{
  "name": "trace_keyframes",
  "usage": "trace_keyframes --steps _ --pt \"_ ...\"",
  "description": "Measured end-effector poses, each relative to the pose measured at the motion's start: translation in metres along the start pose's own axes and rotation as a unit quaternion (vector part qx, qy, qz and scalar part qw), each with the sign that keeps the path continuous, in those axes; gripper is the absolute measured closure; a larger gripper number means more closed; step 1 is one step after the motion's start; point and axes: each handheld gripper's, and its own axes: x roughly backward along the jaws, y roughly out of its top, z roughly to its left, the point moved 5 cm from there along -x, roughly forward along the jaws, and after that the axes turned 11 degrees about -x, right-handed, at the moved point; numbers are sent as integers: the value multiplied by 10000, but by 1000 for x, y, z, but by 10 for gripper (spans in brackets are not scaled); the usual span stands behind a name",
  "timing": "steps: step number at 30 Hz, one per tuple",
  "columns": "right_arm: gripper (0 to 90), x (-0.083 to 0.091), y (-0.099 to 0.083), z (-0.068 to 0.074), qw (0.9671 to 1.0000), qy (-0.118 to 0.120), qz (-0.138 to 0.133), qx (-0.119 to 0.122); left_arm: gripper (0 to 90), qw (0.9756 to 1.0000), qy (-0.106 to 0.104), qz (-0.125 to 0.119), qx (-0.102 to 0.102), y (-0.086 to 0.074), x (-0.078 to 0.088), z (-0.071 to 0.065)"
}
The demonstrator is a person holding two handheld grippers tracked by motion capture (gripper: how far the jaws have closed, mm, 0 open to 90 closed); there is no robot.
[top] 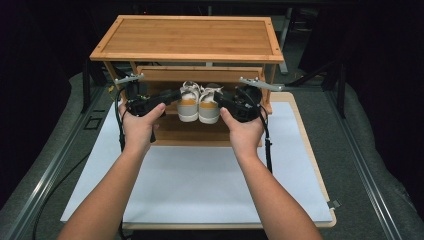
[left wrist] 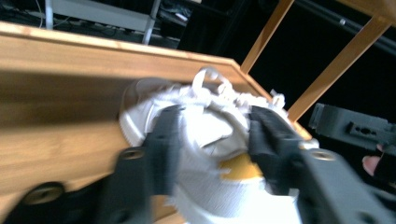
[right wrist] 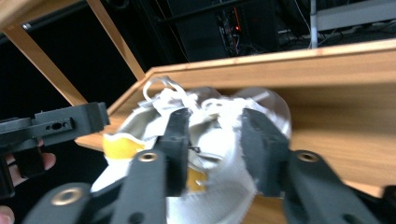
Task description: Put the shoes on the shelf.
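A pair of white shoes with orange heel patches sits side by side, heels toward me, at the lower shelf (top: 200, 131) of a bamboo shoe rack. My left gripper (top: 172, 96) comes in from the left with its jaws pressed on both sides of the left shoe (top: 188, 106). In the left gripper view, the left gripper (left wrist: 215, 140) squeezes that shoe's (left wrist: 205, 126) white upper. My right gripper (top: 221, 100) grips the right shoe (top: 210, 107) from the right. In the right gripper view, the right gripper (right wrist: 219, 142) is shut on the right shoe (right wrist: 215, 126). I cannot tell whether the soles rest on the shelf.
The rack's top shelf (top: 187, 37) overhangs the shoes and both grippers, and its slanted legs (left wrist: 336, 65) stand close by. The rack stands at the far end of a white mat (top: 200, 185) on the table. Dark surroundings lie beyond.
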Motion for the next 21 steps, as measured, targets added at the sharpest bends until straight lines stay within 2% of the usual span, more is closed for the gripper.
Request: trace_keyframes --steps 1,5,8,9,11,13,17,21 --pt "744 1 -2 -3 10000 -21 95 15 630 10000 -5 -7 24 -2 0 1" --pt "859 -1 -9 -15 9998 -77 172 -14 771 10000 82 -45 -17 -7 4 7" --pt "893 -4 -12 -23 9997 -114 182 -79 839 9998 167 87 -104 -12 1 14" --pt "898 -6 -12 -25 9997 -114 186 -115 872 9998 171 121 -72 -14 -2 16" --pt "900 -10 -14 -29 9994 -95 251 -234 892 9996 131 239 -45 -19 -7 18" --pt "900 -12 -15 -31 9991 -56 269 -312 894 9993 93 349 -99 -25 -14 18" --pt "900 -17 -23 -34 9986 -98 403 -338 897 9995 56 318 -32 -29 -17 18" --pt "900 -20 -23 -36 9981 27 400 -458 899 9995 83 308 -73 -29 -18 17"
